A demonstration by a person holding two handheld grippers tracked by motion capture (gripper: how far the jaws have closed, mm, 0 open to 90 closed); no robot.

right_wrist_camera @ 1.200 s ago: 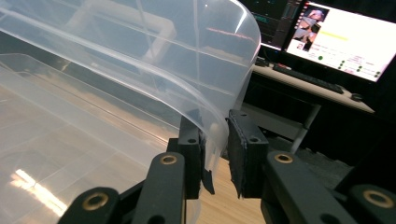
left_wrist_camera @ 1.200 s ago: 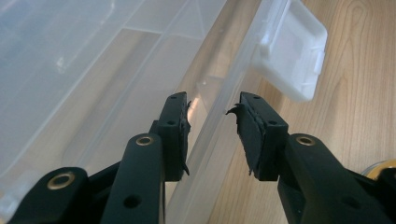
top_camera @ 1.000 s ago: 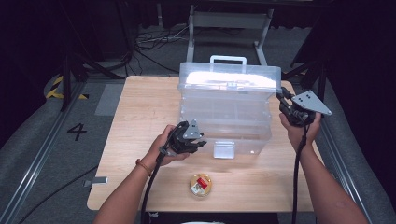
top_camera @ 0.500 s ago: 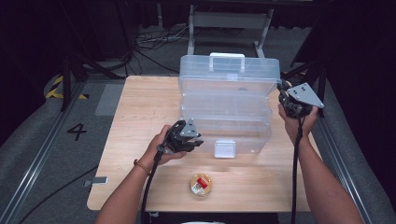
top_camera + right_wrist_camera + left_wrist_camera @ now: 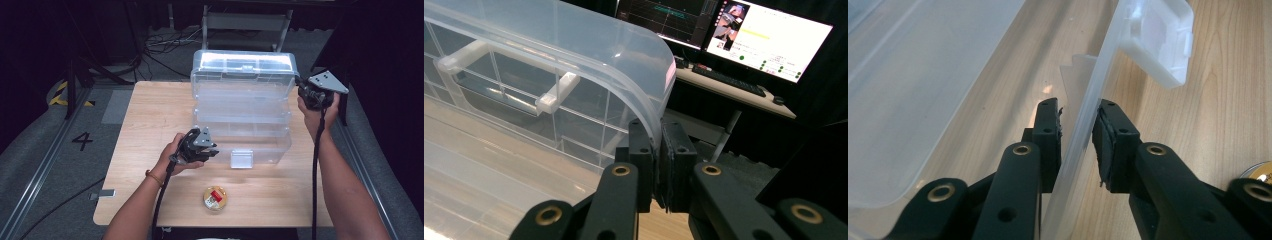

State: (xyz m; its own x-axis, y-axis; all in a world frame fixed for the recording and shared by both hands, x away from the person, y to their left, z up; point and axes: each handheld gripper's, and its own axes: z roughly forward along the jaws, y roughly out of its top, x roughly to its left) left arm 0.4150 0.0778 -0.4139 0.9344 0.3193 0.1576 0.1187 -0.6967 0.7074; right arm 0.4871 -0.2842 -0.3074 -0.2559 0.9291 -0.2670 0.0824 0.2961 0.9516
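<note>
Clear organizer box (image 5: 242, 107): my right gripper (image 5: 656, 155) clamps the lid rim to lift; my left gripper (image 5: 1075, 145), jaws just narrowing, straddles the front wall.

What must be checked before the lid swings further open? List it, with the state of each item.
1. Right gripper clamped on the lid rim: ok, its pads pinch the rim.
2. Left gripper holding the front wall of the box: cannot tell. Its jaws have just been closing and the wall stands between them, but pad contact is unclear.
3. Front latch released: ok, it hangs open.
4. Round tin clear of the box: ok, it lies apart on the table.
5. Free space behind the lid: cannot tell.
</note>
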